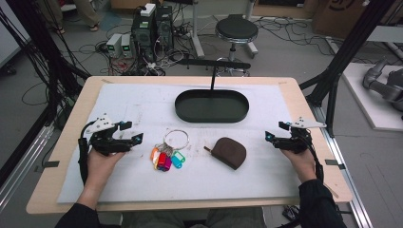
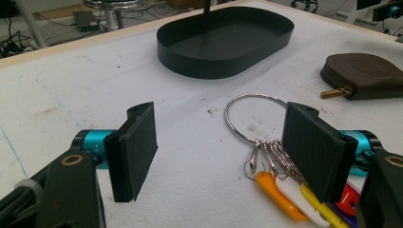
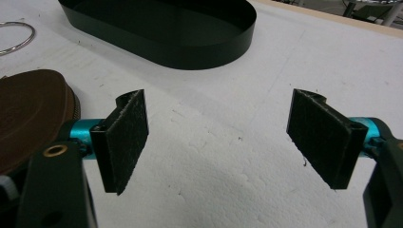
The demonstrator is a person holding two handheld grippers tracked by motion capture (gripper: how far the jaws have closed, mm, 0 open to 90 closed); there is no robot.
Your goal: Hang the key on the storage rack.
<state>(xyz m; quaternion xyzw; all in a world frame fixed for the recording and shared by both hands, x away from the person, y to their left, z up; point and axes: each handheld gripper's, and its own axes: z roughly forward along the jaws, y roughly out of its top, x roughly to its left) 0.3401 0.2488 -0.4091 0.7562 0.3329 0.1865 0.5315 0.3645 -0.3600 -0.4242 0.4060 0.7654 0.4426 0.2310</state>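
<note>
From above, a person's two hands rest low on a white table mat, the left gripper (image 1: 135, 137) and right gripper (image 1: 269, 136) pointing inward, both with jaws spread and empty. Between them lie a key ring (image 1: 167, 153) with coloured tags, just ahead of the left jaws, and a brown pouch (image 1: 229, 152), nearer the right; a black oval tray (image 1: 212, 106) sits beyond. In the left gripper view, the wide-open jaws frame the ring, tags partly behind the right-hand jaw. In the right gripper view, open jaws frame bare mat, with the pouch beside the left-hand jaw. This looks like the approach step; next, the left jaws likely need to advance and close on the keys.
</note>
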